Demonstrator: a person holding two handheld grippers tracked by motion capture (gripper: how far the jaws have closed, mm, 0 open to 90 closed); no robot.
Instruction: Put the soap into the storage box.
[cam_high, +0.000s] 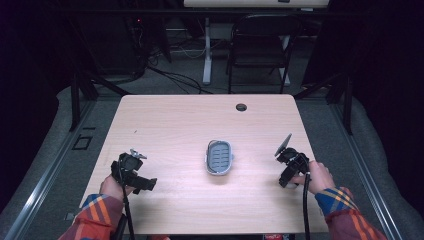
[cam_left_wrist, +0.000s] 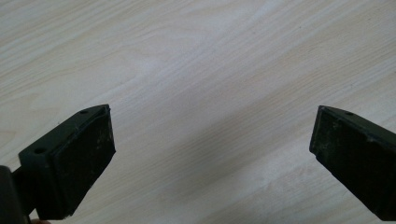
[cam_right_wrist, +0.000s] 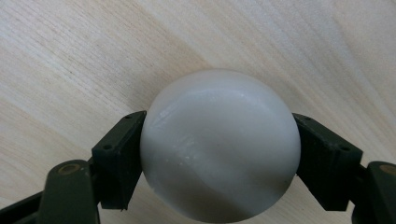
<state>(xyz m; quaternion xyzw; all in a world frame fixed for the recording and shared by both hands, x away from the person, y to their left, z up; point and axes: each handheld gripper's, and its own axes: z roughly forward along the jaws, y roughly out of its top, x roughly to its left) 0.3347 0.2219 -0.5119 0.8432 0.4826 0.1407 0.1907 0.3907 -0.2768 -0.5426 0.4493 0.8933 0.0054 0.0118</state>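
Clamping a white ball (cam_right_wrist: 219, 144), the right gripper (cam_right_wrist: 219, 163) hides its underside.

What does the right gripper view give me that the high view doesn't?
Right gripper view: a white ball clamped between the right gripper pads, close above the table.

High view: a grey tray mid-table, the left gripper, both hands, a chair beyond.

Both: the right gripper and the wooden table.

White ball (cam_right_wrist: 219, 144), perhaps plastic, between 2 black jaws, above table (cam_right_wrist: 70, 56)
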